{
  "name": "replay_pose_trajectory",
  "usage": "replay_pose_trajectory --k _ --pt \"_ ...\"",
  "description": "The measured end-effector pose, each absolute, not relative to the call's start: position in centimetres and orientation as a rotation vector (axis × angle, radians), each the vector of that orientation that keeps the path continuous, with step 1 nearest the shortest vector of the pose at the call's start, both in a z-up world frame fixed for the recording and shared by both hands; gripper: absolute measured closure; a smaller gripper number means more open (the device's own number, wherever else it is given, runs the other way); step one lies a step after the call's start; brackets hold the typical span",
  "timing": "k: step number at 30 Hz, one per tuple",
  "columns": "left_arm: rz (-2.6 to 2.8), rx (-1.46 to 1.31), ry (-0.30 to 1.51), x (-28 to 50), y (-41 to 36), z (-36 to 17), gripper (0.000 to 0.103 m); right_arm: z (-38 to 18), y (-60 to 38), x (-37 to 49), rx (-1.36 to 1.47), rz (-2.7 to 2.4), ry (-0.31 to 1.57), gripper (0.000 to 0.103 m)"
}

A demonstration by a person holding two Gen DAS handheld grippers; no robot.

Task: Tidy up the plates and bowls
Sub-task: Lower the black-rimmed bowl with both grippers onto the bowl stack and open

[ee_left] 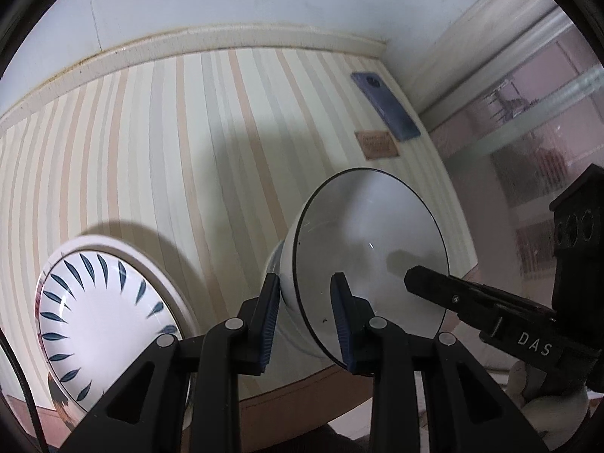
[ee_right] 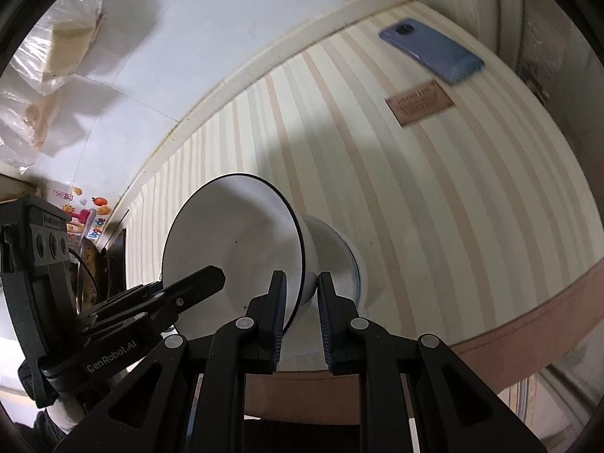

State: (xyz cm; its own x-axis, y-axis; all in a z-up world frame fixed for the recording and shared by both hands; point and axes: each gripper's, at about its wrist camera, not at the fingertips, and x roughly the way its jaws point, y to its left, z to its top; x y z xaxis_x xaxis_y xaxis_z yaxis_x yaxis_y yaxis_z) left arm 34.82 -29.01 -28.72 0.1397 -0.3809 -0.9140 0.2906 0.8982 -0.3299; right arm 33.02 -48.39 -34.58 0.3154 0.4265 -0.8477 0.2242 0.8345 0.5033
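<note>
A white bowl with a thin dark rim (ee_left: 362, 234) is held near the table's front edge, one gripper on each side of its rim. My left gripper (ee_left: 307, 283) is shut on its left rim, one finger inside and one outside. My right gripper (ee_right: 302, 283) is shut on the opposite rim of the same bowl (ee_right: 241, 234). It seems to sit on another white bowl (ee_right: 339, 253). The right gripper's finger shows in the left wrist view (ee_left: 426, 279). A white plate with blue leaf marks (ee_left: 102, 313) lies on a larger plate to the left.
The table has a striped cloth (ee_left: 188, 132) with a brown front edge (ee_right: 528, 321). A blue phone (ee_left: 385, 105) and a small brown card (ee_left: 377, 144) lie at the far right. Plastic bags (ee_right: 49, 68) hang on the wall to the left.
</note>
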Motion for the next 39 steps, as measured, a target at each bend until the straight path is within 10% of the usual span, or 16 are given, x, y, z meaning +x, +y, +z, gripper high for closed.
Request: replay_pose_trajectory --k 39 --pt "-0.437 0.099 1.39 33.7 -30.5 -29.8 0.077 -35.0 -48.0 32.1 0.524 0.064 1.353 0.082"
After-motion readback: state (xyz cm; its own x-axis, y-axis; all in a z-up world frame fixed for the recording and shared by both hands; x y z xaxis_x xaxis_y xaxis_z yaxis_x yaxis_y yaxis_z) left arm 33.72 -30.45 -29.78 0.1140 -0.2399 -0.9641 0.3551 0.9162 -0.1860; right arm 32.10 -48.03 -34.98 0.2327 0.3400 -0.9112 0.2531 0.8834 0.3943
